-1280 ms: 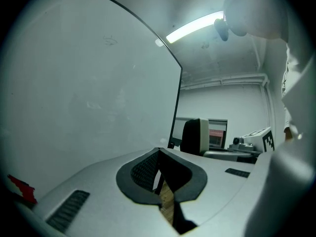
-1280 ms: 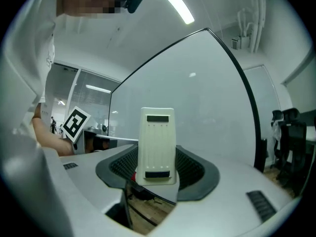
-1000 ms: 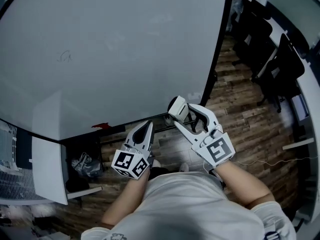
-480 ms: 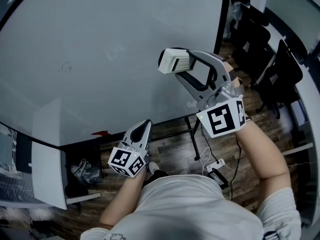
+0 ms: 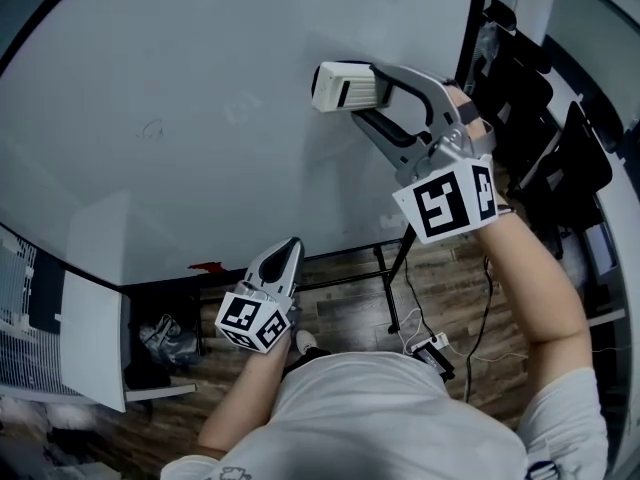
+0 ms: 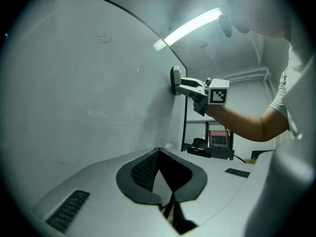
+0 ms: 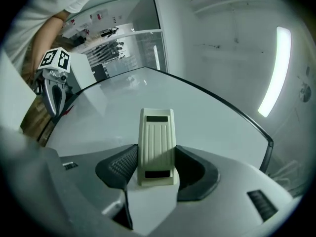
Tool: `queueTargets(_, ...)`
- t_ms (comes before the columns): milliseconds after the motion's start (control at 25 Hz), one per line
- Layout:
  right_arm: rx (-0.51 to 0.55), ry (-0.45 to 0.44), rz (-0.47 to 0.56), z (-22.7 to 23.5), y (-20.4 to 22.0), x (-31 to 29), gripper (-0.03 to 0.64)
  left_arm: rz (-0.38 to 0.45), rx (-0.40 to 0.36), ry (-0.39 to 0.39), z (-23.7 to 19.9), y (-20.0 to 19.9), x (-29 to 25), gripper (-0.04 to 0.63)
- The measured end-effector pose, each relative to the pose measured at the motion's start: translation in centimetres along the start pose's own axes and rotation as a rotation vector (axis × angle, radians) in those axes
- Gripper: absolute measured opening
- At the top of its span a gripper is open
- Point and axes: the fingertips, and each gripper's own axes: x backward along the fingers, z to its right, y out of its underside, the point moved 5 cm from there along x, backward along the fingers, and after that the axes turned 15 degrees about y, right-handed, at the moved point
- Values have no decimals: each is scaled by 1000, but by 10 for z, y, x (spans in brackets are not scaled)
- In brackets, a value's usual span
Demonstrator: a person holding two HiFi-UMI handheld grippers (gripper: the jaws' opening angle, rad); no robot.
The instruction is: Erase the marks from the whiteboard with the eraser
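Note:
The whiteboard (image 5: 220, 78) fills the upper left of the head view, with a small scribble (image 5: 152, 130) on its left half and fainter marks (image 5: 240, 113) near the middle. My right gripper (image 5: 350, 93) is shut on the cream eraser (image 5: 338, 86), high on the board's right side. In the left gripper view the eraser (image 6: 175, 80) looks laid against the board, far from the scribble (image 6: 103, 38). The right gripper view shows the ribbed eraser (image 7: 157, 144) between both pads. My left gripper (image 5: 291, 248) hangs below the board's lower edge, shut and empty.
Dark office chairs (image 5: 545, 108) stand to the right of the board. The board's stand legs (image 5: 392, 283) and a power strip with cables (image 5: 430, 346) are on the wooden floor below. A red object (image 5: 205, 266) lies by the board's lower edge, and a white panel (image 5: 95, 343) stands at the left.
My right gripper has lifted the eraser from near the board's bottom edge up to the board's upper right. The left gripper has hardly moved.

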Motion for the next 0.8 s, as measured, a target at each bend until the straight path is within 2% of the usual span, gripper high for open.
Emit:
queueTargets(160,-14,-59,-3,-22,2,-3,235,13,1,-27,-11,0,5,6)
queueTargets(320,-17,-134,-9,-63,14,6,235,22,12,-60,-18,3,10,6)
queueTargets(800,21,-432,-107,-222,83,66,235,4,29,-110,-25,18,14,6)
